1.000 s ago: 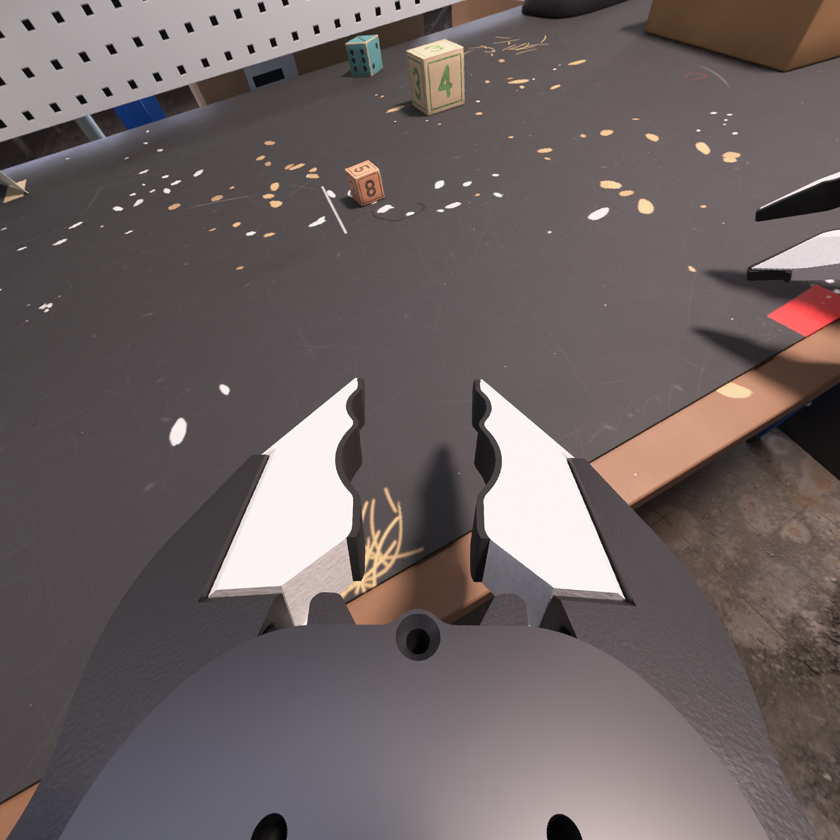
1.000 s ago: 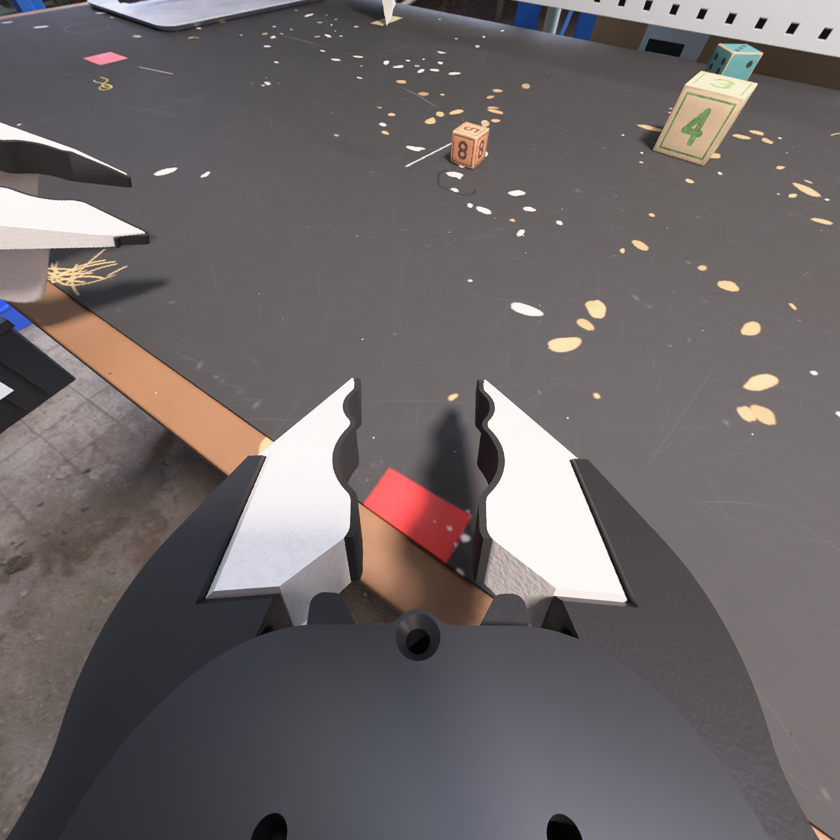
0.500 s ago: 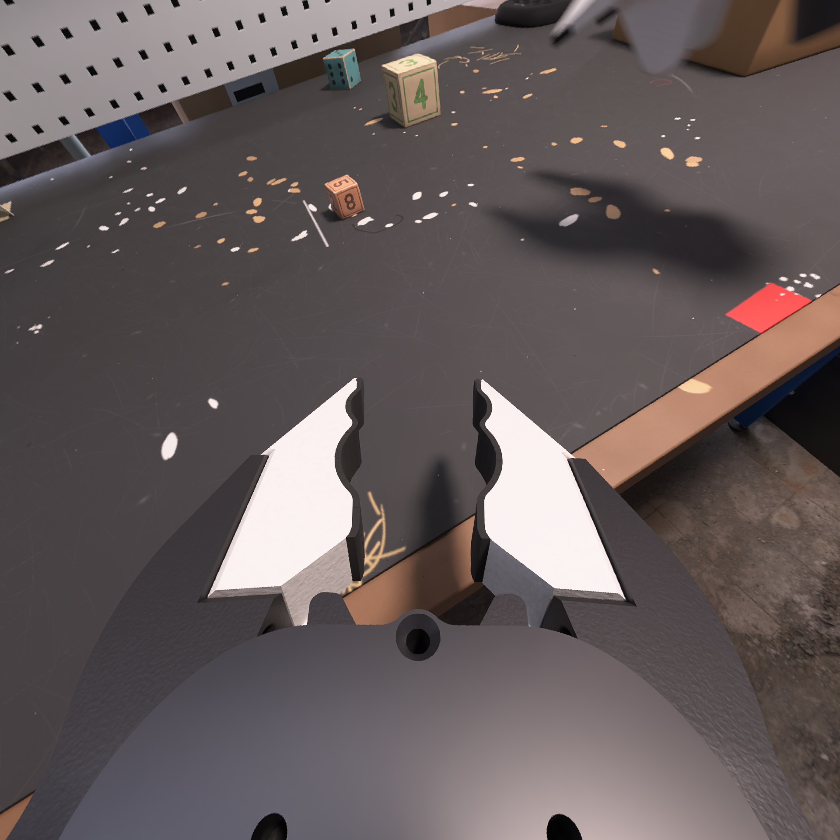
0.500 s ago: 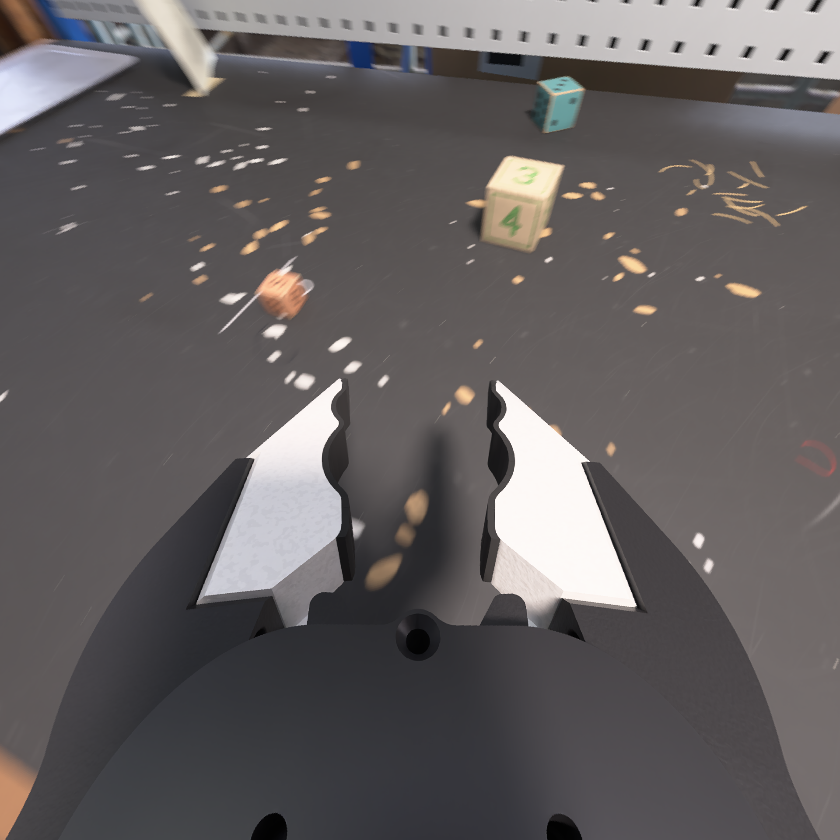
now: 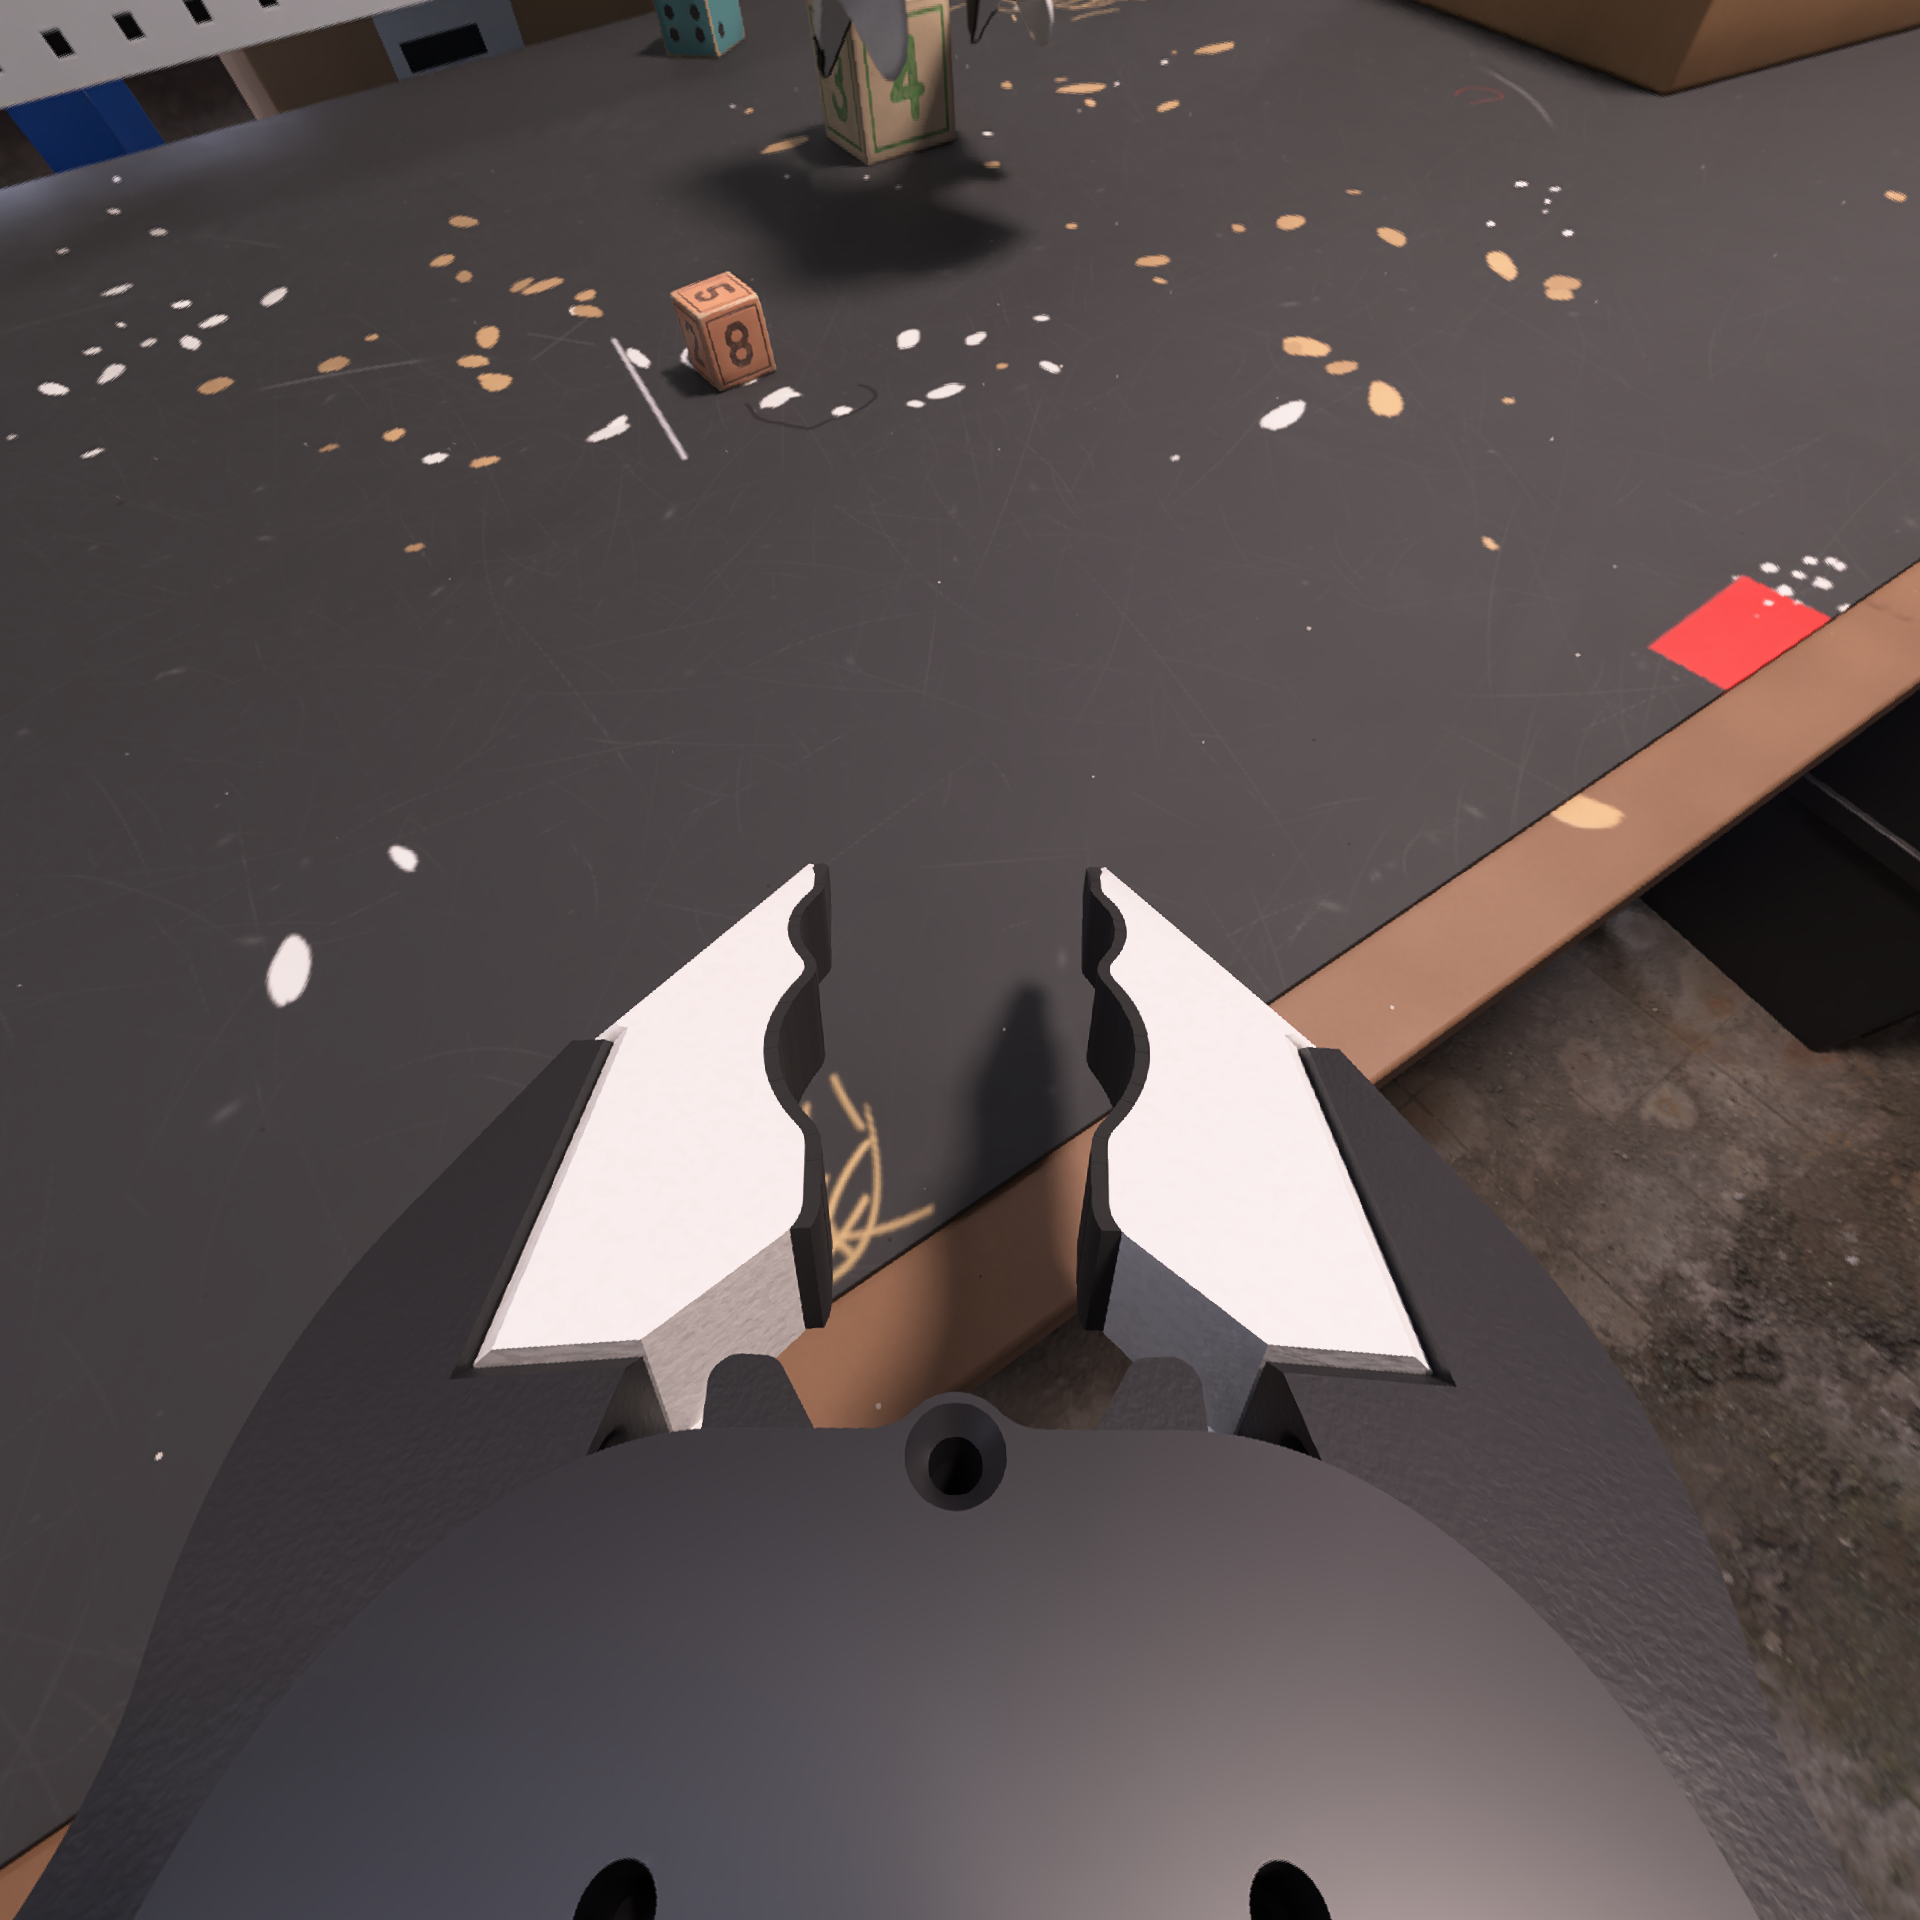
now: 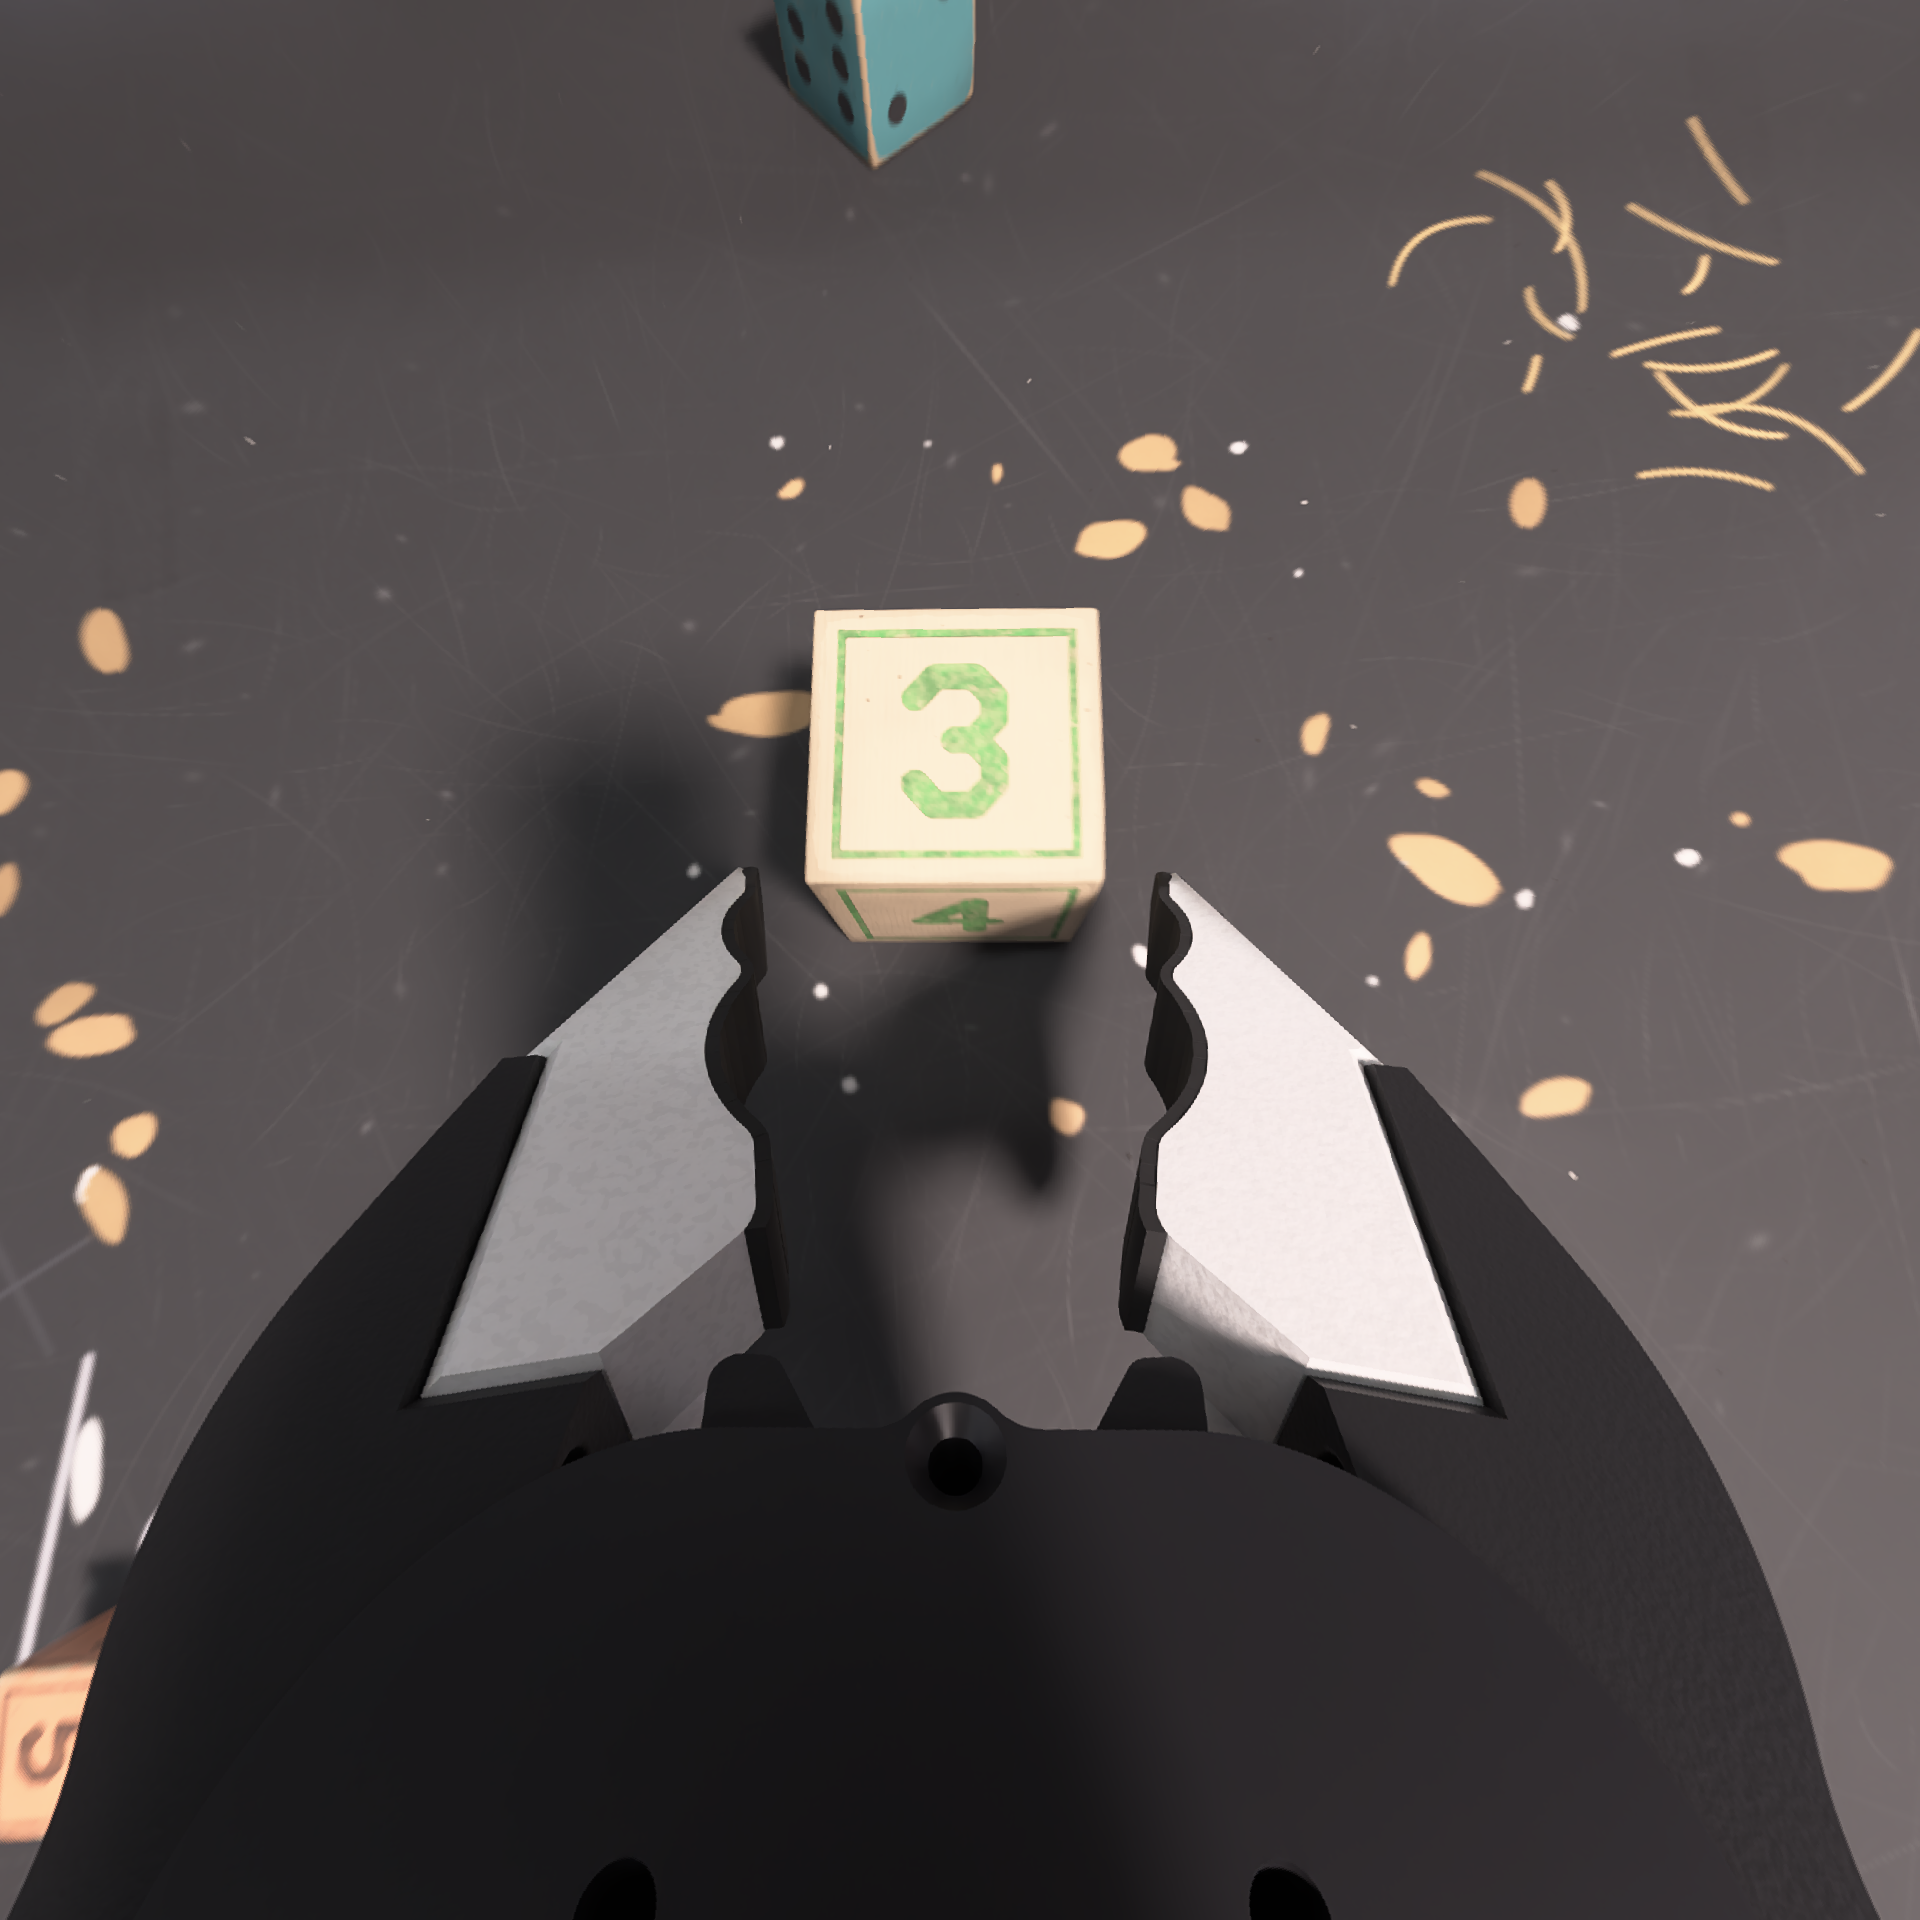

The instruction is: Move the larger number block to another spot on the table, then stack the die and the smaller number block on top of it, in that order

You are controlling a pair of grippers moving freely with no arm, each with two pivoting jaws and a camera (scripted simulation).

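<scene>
The larger cream number block (image 6: 954,758) with green digits stands on the dark table. My right gripper (image 6: 956,883) hangs above it, open and empty, its fingertips just short of the block. The block also shows far off in the left wrist view (image 5: 891,94), partly hidden by the right gripper's fingers (image 5: 868,21). The teal die (image 6: 878,68) sits beyond the block; it also shows in the left wrist view (image 5: 698,23). The smaller orange number block (image 5: 724,330) stands mid-table; its corner shows in the right wrist view (image 6: 42,1745). My left gripper (image 5: 956,883) is open and empty near the table's front edge.
The dark table (image 5: 935,644) is speckled with paint spots. Its wooden front edge (image 5: 1455,935) runs diagonally with floor beyond. A red patch (image 5: 1735,629) lies near that edge. A cardboard box (image 5: 1683,31) stands at the back right. A pegboard (image 5: 156,31) lines the back left.
My right gripper has swung across the table from the front edge to above the larger number block and opened wider. My left gripper has barely moved.
</scene>
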